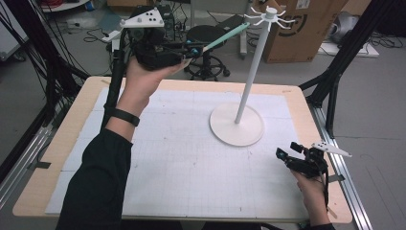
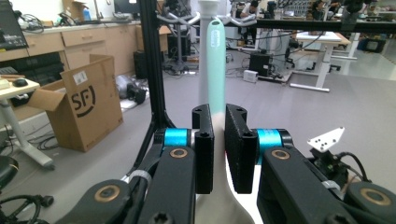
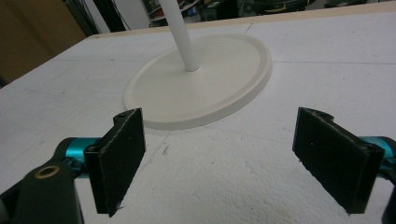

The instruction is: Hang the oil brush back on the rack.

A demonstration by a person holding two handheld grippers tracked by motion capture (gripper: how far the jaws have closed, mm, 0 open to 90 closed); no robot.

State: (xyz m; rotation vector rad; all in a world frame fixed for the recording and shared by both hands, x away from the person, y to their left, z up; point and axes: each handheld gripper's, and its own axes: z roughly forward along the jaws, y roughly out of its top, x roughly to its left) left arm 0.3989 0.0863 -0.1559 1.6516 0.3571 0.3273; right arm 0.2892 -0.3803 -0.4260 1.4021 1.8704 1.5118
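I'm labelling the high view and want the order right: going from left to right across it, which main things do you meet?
Left gripper held high → mint-green flat utensil clamped in it → white stand with a round base and hooked top → right gripper, low at the table's edge.

wooden table (image 1: 306,103) under gridded white mat (image 1: 191,163) (stand base (image 1: 237,124) atop)

Laboratory workshop premises, evidenced by workbenches (image 2: 322,42), wooden cabinets (image 2: 84,39), cardboard boxes (image 2: 86,105), floor cables (image 1: 98,31) and black aluminium framing (image 2: 152,70).
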